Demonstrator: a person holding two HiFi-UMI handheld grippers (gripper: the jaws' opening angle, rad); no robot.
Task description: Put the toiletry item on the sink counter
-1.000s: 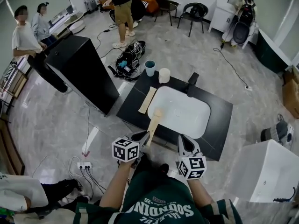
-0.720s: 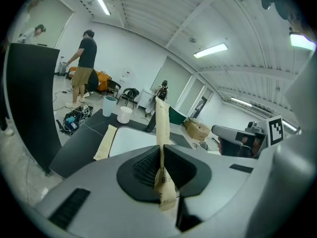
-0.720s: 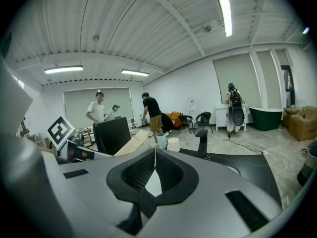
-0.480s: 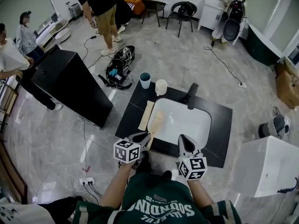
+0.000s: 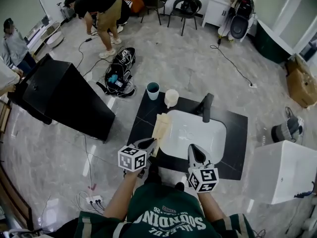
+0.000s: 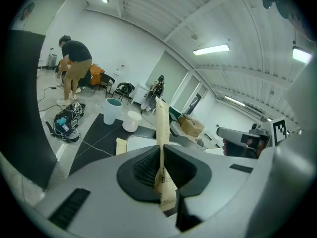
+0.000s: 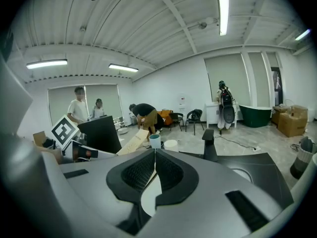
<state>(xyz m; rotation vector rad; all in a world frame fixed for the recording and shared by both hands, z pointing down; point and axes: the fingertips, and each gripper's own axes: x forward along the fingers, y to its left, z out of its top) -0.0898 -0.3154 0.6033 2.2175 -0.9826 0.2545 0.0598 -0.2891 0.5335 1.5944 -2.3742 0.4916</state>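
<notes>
A long beige toiletry box [image 5: 161, 128] [image 6: 162, 128] stands up between the jaws of my left gripper [image 5: 151, 144] [image 6: 161, 170], which is shut on its lower end. In the head view the box reaches over the left strip of the black sink counter [image 5: 237, 133], beside the white basin [image 5: 198, 133]. A second flat beige box [image 6: 121, 146] lies on that strip; the head view mostly hides it under the held one. My right gripper [image 5: 194, 152] [image 7: 155, 170] hovers at the basin's near edge, shut with nothing in it.
A black faucet [image 5: 207, 107] stands behind the basin. A teal cup [image 5: 153, 90] and a white cup [image 5: 171, 97] sit at the counter's far left corner. A black cabinet [image 5: 64, 98] is to the left, a white unit [image 5: 282, 172] to the right, a bag [image 5: 119, 71] beyond.
The held box has shifted slightly left, from the basin's left rim to over the counter strip and the lying box. The right gripper has barely moved. A person in the background bent down.
</notes>
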